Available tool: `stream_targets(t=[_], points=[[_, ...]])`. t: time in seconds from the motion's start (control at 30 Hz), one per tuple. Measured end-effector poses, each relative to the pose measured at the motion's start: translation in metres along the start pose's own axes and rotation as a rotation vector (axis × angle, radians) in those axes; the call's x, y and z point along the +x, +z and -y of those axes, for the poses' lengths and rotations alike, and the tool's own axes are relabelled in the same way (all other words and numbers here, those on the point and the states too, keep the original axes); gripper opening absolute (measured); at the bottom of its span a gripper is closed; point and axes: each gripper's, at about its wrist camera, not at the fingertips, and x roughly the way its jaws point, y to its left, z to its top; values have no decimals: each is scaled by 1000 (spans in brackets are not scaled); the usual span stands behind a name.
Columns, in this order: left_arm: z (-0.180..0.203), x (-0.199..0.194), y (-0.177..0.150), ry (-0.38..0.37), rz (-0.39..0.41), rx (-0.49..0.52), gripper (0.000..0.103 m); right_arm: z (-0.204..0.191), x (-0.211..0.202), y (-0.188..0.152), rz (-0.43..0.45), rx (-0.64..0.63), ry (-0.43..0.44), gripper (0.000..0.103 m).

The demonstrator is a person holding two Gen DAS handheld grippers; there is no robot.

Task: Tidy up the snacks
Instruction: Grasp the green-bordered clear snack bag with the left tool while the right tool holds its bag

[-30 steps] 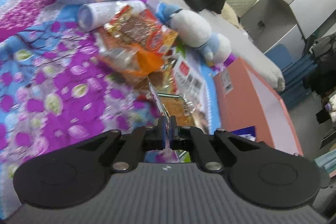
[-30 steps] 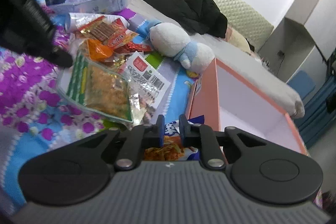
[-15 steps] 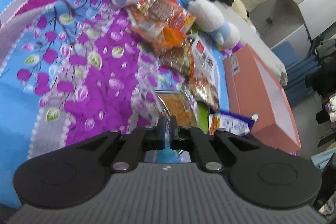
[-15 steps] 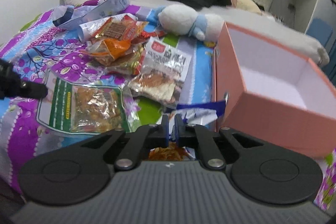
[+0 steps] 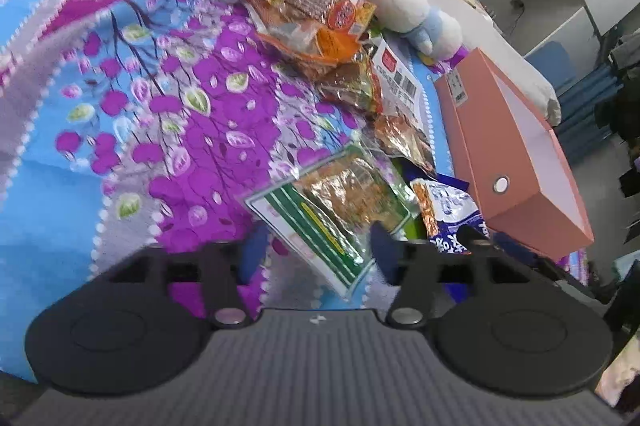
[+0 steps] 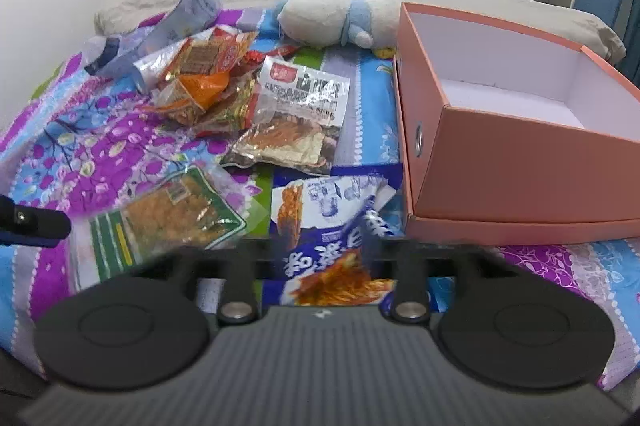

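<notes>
Salmon-pink cardboard box (image 6: 520, 162) stood empty on the bed, every snack yet to go in. Both hand-held grippers' jaws had just been opening. The left hand-held gripper (image 5: 316, 250) gaped, gripping nothing, the green-striped snack packet (image 5: 332, 210) lying between its fingers. The right hand-held gripper (image 6: 320, 246) stood equally wide and unloaded over the blue-and-white noodle packet (image 6: 332, 222), the box just right of it.

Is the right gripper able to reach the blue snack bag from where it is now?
Probably yes. The right gripper has just been opening, and the blue snack bag lies flat on the bedspread between its fingers, with nothing on top.
</notes>
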Motion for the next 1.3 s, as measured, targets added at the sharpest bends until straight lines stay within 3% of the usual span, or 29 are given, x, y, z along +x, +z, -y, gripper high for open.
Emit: stream_targets(t=[0.07,0.17,0.47,0.6,0.67,0.87,0.93,1.0,1.17,1.3], points=[[2,-3,1,9,5,17,82,-1,0,0,18,-11,-13,78],[6,-5,1,40,22,44,89,-2,7,-2,19,-36,-34,80],[27,5,8,137,40,132,92,-6,31,-18,17,-101,-67,83],[36,11,9,142,31,156,93,-6,38,-21,18,-134,-66,84],[40,14,9,142,14,164,95,-7,41,-23,11,-158,-50,92],[49,23,8,164,-20,184,97,-5,46,-30,22,-190,-34,93],[52,25,8,178,-25,196,97,-5,46,-29,20,-195,-35,92],[55,27,7,192,-25,208,97,-3,45,-29,22,-193,-48,79],[62,32,9,201,-33,255,97,1,38,-27,20,-183,-38,64],[69,39,14,204,-41,308,97,7,30,-25,15,-147,-6,62]])
